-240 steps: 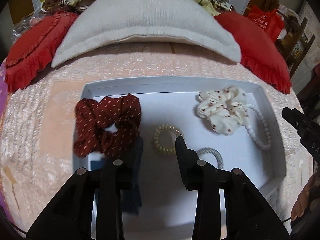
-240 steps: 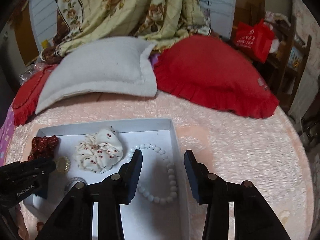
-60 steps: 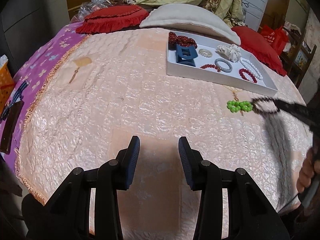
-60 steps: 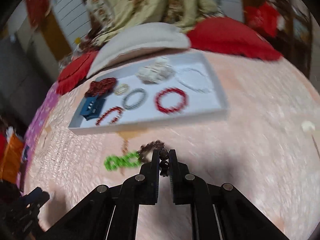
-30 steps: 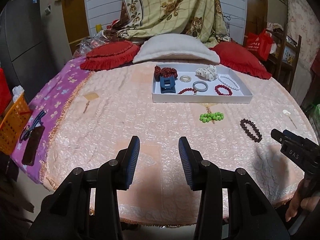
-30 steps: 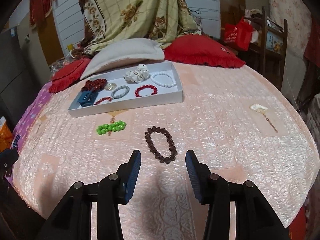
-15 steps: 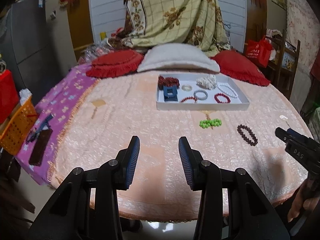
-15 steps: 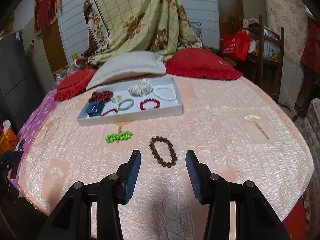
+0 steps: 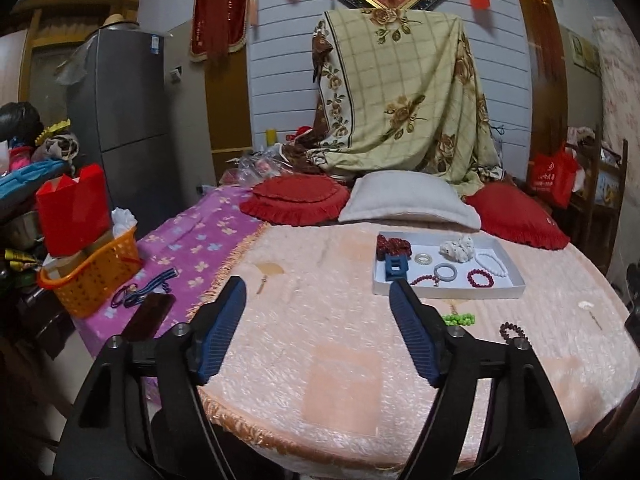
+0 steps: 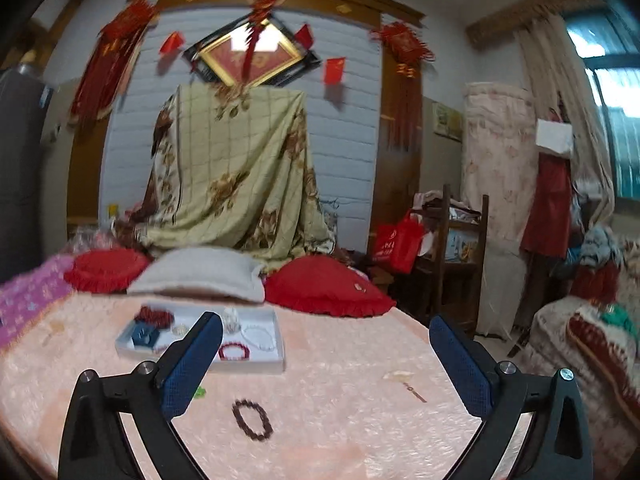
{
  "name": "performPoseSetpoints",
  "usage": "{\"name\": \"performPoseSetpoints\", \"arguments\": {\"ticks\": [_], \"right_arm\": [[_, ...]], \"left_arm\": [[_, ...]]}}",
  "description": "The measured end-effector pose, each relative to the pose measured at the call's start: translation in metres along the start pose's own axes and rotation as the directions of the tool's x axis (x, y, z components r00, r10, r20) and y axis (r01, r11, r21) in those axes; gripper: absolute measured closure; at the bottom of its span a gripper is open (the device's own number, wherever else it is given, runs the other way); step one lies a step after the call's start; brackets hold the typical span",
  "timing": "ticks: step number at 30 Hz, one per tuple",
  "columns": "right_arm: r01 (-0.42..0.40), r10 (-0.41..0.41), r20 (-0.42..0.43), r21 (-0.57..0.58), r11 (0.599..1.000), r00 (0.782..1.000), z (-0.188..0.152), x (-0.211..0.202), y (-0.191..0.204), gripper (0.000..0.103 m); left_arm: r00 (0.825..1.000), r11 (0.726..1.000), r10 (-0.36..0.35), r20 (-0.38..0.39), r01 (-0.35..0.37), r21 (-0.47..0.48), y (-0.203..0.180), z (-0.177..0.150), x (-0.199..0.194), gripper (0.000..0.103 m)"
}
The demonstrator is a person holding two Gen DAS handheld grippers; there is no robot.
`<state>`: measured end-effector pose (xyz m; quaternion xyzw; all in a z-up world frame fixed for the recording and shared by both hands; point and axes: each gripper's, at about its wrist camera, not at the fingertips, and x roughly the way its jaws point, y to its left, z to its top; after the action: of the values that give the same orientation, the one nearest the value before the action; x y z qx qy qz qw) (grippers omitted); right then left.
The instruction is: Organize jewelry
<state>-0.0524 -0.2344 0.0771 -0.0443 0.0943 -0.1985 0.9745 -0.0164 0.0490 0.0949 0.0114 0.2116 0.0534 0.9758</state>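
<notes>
A white tray (image 9: 448, 291) on the pink quilted bed holds a red scrunchie, a blue claw clip, a white scrunchie and several bead bracelets; it also shows in the right wrist view (image 10: 256, 367). A green bead bracelet (image 9: 459, 319) and a dark brown bead bracelet (image 9: 513, 331) lie on the quilt in front of the tray. The brown bracelet shows in the right wrist view (image 10: 253, 417). My left gripper (image 9: 318, 286) is open and empty, held back above the bed's near edge. My right gripper (image 10: 326, 322) is wide open and empty, raised well above the bed.
A grey pillow (image 9: 408, 202) and two red cushions (image 9: 296, 199) lie behind the tray. A purple blanket with a phone (image 9: 150, 317) and an orange basket (image 9: 90, 272) are at left. A small white hair pin (image 10: 404, 380) lies on the quilt at right.
Both grippers have pulled back and up from the bed, so the tray looks smaller. Both have opened wider. The brown bracelet still lies on the quilt where the right gripper let go of it.
</notes>
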Motion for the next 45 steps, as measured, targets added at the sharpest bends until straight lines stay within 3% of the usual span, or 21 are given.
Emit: {"name": "performPoseSetpoints", "arguments": {"ticks": [3, 8, 12, 15, 16, 18, 22, 25, 27, 28, 31, 37, 39, 42, 44, 45], "right_arm": [[-0.068, 0.068, -0.058, 0.000, 0.998, 0.996, -0.006, 0.011, 0.002, 0.000], [-0.191, 0.196, -0.200, 0.045, 0.981, 0.960, -0.021, 0.039, 0.006, 0.000], [-0.225, 0.225, -0.293, 0.034, 0.974, 0.929, -0.038, 0.065, 0.012, 0.001], [-0.258, 0.257, -0.352, 0.045, 0.965, 0.900, -0.052, 0.084, 0.013, 0.009], [-0.264, 0.264, -0.374, 0.051, 0.963, 0.889, -0.058, 0.090, 0.013, 0.016], [-0.282, 0.285, -0.433, 0.072, 0.957, 0.855, -0.071, 0.108, 0.014, 0.021], [-0.301, 0.323, -0.526, 0.130, 0.945, 0.787, -0.095, 0.145, 0.012, 0.025], [-0.314, 0.339, -0.567, 0.145, 0.938, 0.751, -0.105, 0.167, 0.014, 0.027], [-0.324, 0.338, -0.583, 0.133, 0.937, 0.739, -0.107, 0.178, 0.018, 0.031], [-0.328, 0.337, -0.589, 0.127, 0.936, 0.734, -0.109, 0.184, 0.020, 0.033], [-0.341, 0.350, -0.615, 0.137, 0.930, 0.707, -0.114, 0.203, 0.025, 0.049], [-0.344, 0.356, -0.652, 0.152, 0.926, 0.670, -0.123, 0.227, 0.029, 0.050], [-0.343, 0.358, -0.658, 0.158, 0.926, 0.663, -0.126, 0.232, 0.029, 0.050], [-0.338, 0.354, -0.659, 0.158, 0.928, 0.663, -0.128, 0.235, 0.032, 0.050], [-0.340, 0.346, -0.660, 0.143, 0.929, 0.667, -0.128, 0.236, 0.035, 0.054], [-0.341, 0.339, -0.660, 0.132, 0.931, 0.671, -0.128, 0.236, 0.038, 0.059]], "left_arm": [[1.000, 1.000, -0.014, -0.022, 0.015, 0.022, -0.001, -0.001, 0.006, 0.027], [0.995, 0.993, -0.032, -0.095, 0.042, 0.110, -0.020, -0.009, 0.029, 0.027], [0.973, 0.982, -0.113, -0.199, 0.141, 0.128, -0.039, -0.012, 0.062, 0.027], [0.936, 0.964, -0.189, -0.298, 0.234, 0.124, -0.057, -0.018, 0.098, 0.027], [0.917, 0.958, -0.200, -0.345, 0.258, 0.129, -0.067, -0.023, 0.114, 0.028], [0.893, 0.945, -0.207, -0.401, 0.288, 0.154, -0.084, -0.030, 0.134, 0.028], [0.854, 0.905, -0.237, -0.463, 0.368, 0.216, -0.120, -0.044, 0.169, 0.043], [0.834, 0.869, -0.257, -0.489, 0.421, 0.259, -0.148, -0.048, 0.195, 0.051], [0.818, 0.851, -0.276, -0.506, 0.452, 0.267, -0.160, -0.048, 0.211, 0.052], [0.808, 0.844, -0.284, -0.516, 0.466, 0.265, -0.166, -0.048, 0.220, 0.058], [0.763, 0.815, -0.326, -0.559, 0.526, 0.244, -0.185, -0.047, 0.249, 0.066], [0.665, 0.698, -0.404, -0.629, 0.668, 0.258, -0.214, -0.059, 0.273, 0.069], [0.644, 0.672, -0.408, -0.648, 0.692, 0.265, -0.218, -0.064, 0.277, 0.069], [0.614, 0.651, -0.422, -0.666, 0.717, 0.248, -0.220, -0.067, 0.282, 0.072], [0.601, 0.663, -0.425, -0.677, 0.716, 0.220, -0.220, -0.068, 0.286, 0.095], [0.596, 0.672, -0.429, -0.679, 0.713, 0.201, -0.219, -0.066, 0.288, 0.095]]}}
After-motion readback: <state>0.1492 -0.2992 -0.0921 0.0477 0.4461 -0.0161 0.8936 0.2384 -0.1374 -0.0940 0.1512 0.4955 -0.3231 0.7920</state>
